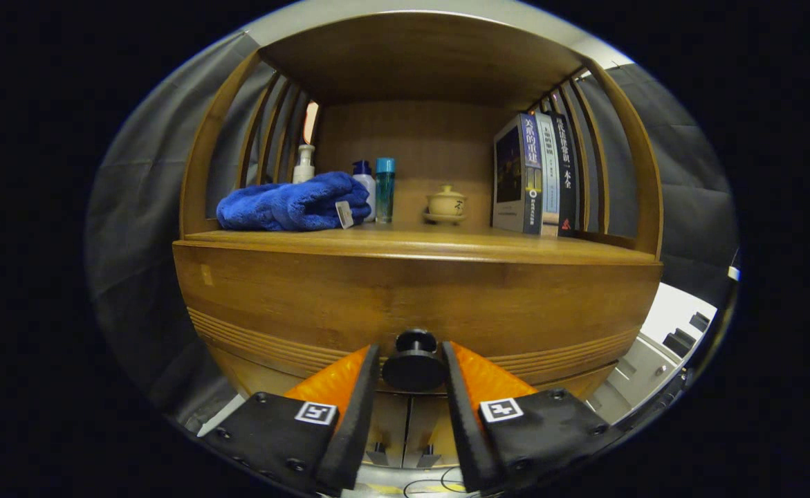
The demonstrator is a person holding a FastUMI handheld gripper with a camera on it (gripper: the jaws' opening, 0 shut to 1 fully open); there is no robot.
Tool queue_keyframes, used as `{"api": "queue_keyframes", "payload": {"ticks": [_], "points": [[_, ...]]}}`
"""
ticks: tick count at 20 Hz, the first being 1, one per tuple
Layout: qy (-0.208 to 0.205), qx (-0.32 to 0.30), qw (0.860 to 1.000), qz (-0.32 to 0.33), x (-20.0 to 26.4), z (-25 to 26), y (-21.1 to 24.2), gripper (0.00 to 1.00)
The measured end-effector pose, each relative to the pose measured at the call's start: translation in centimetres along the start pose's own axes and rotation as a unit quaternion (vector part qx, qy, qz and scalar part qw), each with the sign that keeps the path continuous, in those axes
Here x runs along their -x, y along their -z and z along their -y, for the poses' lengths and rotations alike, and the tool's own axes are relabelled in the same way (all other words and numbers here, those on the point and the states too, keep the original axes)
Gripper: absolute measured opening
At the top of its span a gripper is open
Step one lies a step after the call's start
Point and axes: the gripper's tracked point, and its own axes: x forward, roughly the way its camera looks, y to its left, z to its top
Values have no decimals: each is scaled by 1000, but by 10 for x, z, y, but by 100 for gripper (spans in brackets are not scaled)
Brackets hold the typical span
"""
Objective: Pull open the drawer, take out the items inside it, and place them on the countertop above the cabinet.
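Between the claw (411,360) fingers, touching both, the drawer knob (414,363)

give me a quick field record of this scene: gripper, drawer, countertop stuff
gripper: gripper fingers either side of the drawer knob, seemingly touching it; grip not certain
drawer: drawer front appears closed, contents hidden
countertop left: blue towel, pump bottle behind it, two small bottles
countertop middle: small lidded cup
countertop right: upright books

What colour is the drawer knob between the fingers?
Black, in the gripper view: the drawer knob sits between the gripper fingers.
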Motion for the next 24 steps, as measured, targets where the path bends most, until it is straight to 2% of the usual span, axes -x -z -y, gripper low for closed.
{"api": "queue_keyframes", "payload": {"ticks": [2, 5, 8, 13, 17, 21, 24], "points": [[1, -10, 1000, 0, 2, 2, 0, 52], [3, -7, 1000, -2, 0, 2, 1, 44], [3, -7, 1000, -3, 18, 1, 4, 38], [-4, 5, 1000, 15, 77, 0, 12, 38], [-8, -22, 1000, 16, 122, -1, 18, 38], [-20, -15, 1000, 7, 154, -1, 24, 38], [-29, -51, 998, -13, 176, -1, 33, 38]]}}
